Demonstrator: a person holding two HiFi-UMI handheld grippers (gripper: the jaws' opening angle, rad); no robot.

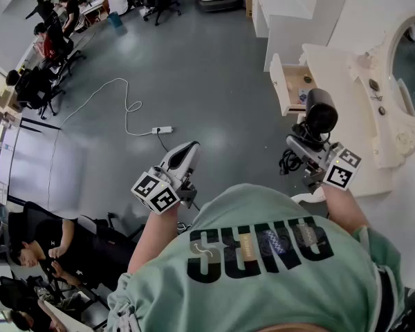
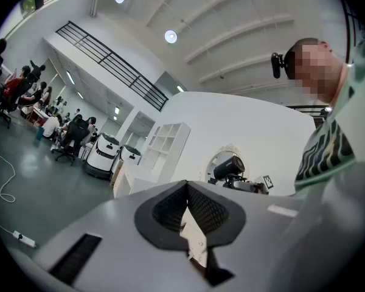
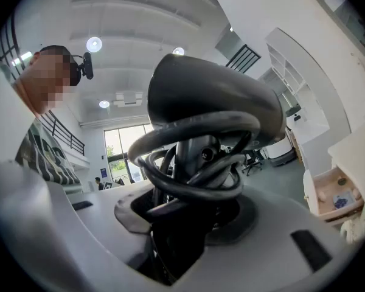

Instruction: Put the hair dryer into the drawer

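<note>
steering the dryer, clenched in the right claw (left claw closed, empty), keep its cord inside the drawer.

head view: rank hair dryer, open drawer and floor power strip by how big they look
1. hair dryer and open drawer: about alike; the dryer is nearer the camera, so not ranked.
2. power strip: clearly smallest.

The hair dryer in my right gripper is matt black plastic, its cord smooth, shiny rubber. The drawer looks like pale bare wood inside.
</note>
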